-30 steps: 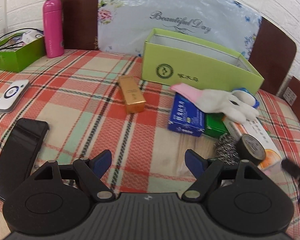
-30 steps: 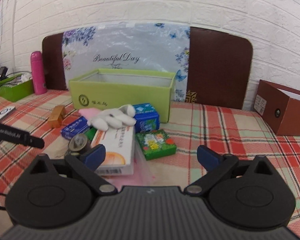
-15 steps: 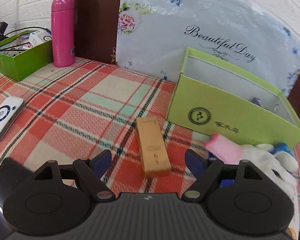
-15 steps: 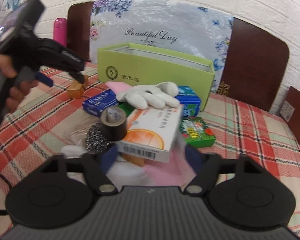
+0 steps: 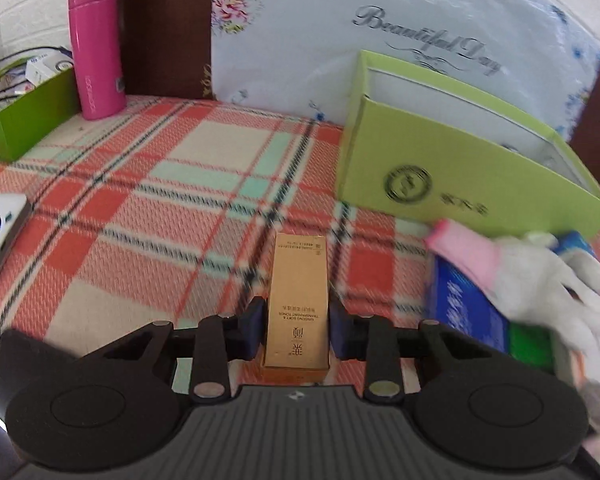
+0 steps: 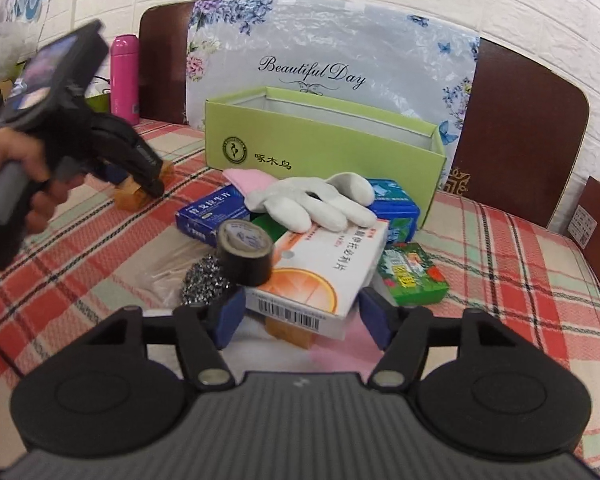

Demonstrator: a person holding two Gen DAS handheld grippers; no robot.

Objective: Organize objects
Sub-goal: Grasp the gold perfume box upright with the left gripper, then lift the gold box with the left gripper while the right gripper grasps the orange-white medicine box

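Two grippers are at work on the plaid-covered table [image 5: 204, 184]. The left gripper [image 5: 297, 330] is closing around the gold carton [image 5: 298, 300], which lies flat on the cloth in front of the open green box [image 5: 460, 176]; the blue pads appear to be just meeting its long sides near the closer end. The carton is judged light, stiff at its edges but crushable across its faces, with a glossy finish that may slip, so a moderate squeeze nearer its middle is advised to avoid tipping. The right gripper [image 6: 302, 314] is opening, with the white and orange medicine box [image 6: 324, 276] between its pads, though not clearly pressed. That box is propped on a pile beside the tape roll [image 6: 246, 252] and under the white glove [image 6: 312, 200], so whatever leans on it could be shifted when it is lifted.
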